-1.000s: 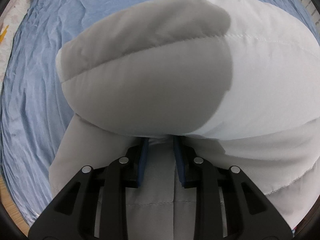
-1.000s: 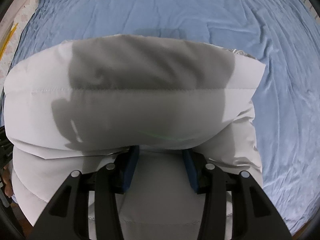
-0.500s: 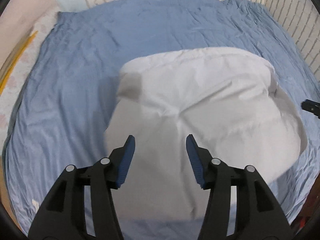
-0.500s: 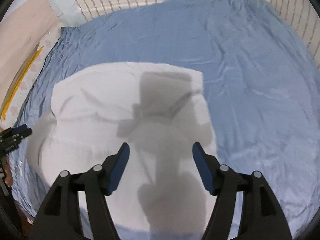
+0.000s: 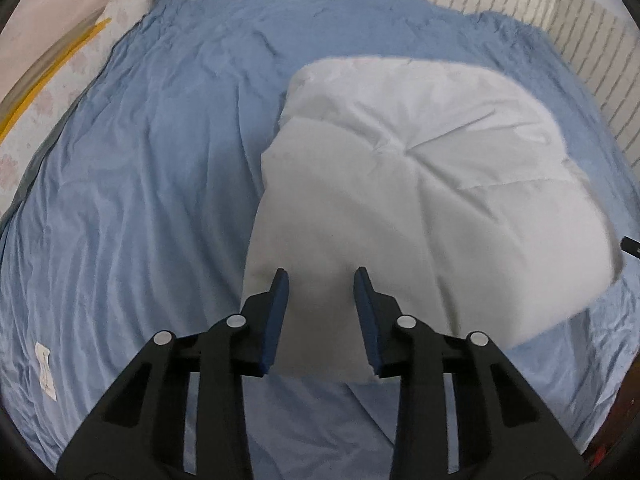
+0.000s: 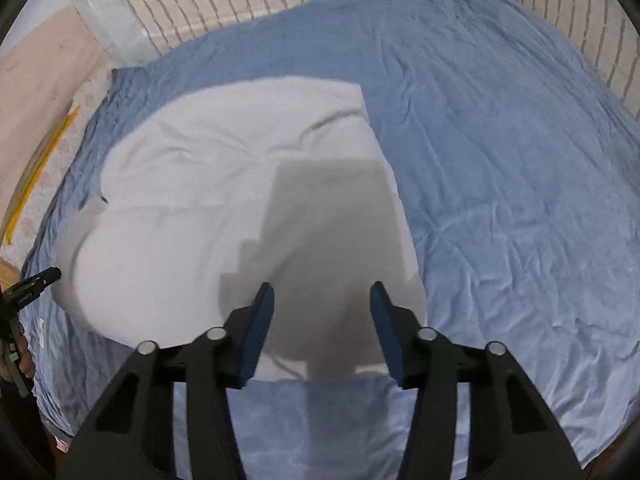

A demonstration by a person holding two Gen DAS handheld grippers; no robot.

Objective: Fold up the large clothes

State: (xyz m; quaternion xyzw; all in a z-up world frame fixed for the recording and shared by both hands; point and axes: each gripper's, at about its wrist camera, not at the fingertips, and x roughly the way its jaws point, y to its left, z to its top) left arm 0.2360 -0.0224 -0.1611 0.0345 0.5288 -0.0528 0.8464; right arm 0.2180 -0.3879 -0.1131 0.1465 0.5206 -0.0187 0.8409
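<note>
A second ago both tools were clenched on the white padded garment (image 5: 420, 200), which filled each view. Now the left tool (image 5: 320, 276) is released, its blue pads spread and holding nothing, raised above the garment's near edge. The garment lies folded in a puffy bundle on the blue bed sheet (image 5: 140, 200), no longer lifted. The right tool (image 6: 322, 290) is likewise released and backed off, its shadow falling across the garment (image 6: 200, 200).
</note>
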